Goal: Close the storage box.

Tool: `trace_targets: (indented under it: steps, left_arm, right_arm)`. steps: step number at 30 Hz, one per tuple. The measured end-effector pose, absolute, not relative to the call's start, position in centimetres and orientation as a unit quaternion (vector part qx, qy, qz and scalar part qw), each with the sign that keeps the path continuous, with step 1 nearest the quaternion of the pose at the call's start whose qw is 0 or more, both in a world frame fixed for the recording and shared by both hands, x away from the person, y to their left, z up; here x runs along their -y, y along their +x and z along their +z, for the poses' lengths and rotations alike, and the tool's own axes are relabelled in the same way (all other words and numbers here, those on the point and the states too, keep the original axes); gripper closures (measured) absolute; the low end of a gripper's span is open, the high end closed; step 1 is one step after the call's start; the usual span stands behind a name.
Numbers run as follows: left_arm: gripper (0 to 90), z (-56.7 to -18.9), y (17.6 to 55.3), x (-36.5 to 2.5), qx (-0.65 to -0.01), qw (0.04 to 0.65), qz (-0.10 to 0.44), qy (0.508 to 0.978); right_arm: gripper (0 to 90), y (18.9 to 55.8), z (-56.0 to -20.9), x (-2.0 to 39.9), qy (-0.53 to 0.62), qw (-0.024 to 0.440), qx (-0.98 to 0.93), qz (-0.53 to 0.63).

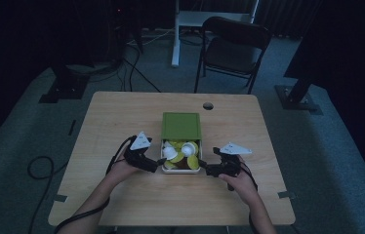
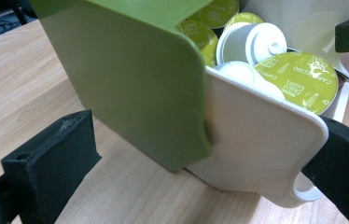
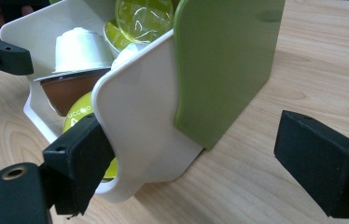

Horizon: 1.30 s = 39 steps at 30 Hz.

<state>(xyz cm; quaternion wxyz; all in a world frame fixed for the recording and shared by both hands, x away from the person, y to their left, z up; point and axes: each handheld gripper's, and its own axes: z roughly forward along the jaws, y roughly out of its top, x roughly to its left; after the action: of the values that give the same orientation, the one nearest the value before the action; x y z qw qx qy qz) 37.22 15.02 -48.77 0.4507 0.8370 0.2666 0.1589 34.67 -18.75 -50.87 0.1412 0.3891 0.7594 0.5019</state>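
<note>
The high view is dim, its far room almost black; both gripper views are bright, with soft shadows.

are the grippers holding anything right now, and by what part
Nothing is clamped. Both the left gripper and right gripper stand open, their jaws flanking the white drawer at its front corners.

Both forearms reach in low and converge: left tool and right tool face each other, jaws spread wide.

My high view looks down from overhead onto the light wooden table. Both gripper views sit close, facing the green-sleeved white plastic capsule drawer from opposite sides.
</note>
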Motion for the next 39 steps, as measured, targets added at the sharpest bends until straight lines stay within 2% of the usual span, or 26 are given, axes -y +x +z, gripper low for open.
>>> trace_targets:
  steps: [39]
  left_arm:
    - [0.5,-49.0,39.7,-15.1,-0.284,0.452,0.156,0.831]
  right_arm:
    - [11.9,37.0,-51.1,18.3,0.404,0.149,-0.754,0.496]
